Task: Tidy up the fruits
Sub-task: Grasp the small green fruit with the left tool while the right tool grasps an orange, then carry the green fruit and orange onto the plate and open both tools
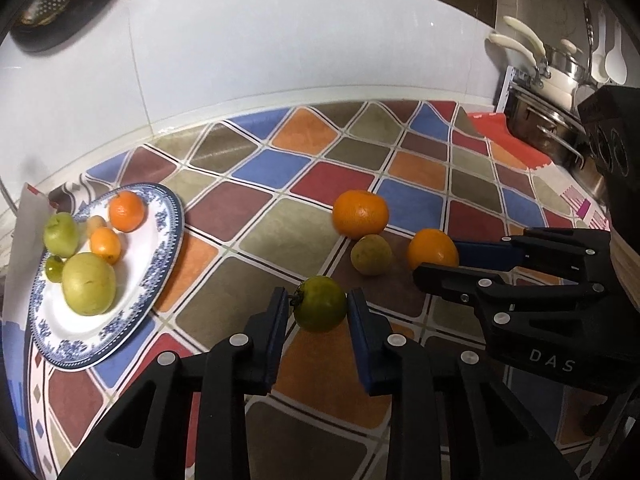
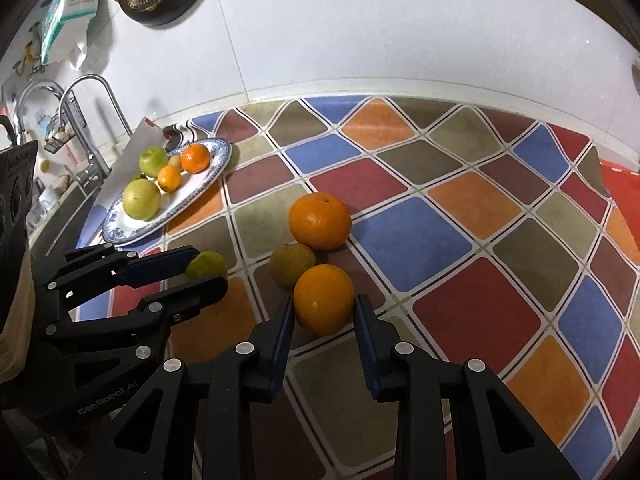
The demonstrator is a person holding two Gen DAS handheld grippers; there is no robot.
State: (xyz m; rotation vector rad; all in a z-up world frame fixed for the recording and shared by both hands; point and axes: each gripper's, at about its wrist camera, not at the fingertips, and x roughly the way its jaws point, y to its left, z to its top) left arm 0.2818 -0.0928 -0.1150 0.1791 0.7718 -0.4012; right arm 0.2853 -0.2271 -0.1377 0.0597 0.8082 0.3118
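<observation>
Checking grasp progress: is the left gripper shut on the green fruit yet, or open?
Open. The left gripper straddles the green citrus, but a gap shows on each side between pads and fruit, which sits on the tablecloth.

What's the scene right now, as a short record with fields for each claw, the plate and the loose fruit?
left claw: fingers either side of the green citrus, contact unclear
right claw: fingers either side of the near orange, contact unclear
plate: six fruits, near the sink end
loose on cloth: big orange, brownish-green fruit
surface: patterned tablecloth
</observation>
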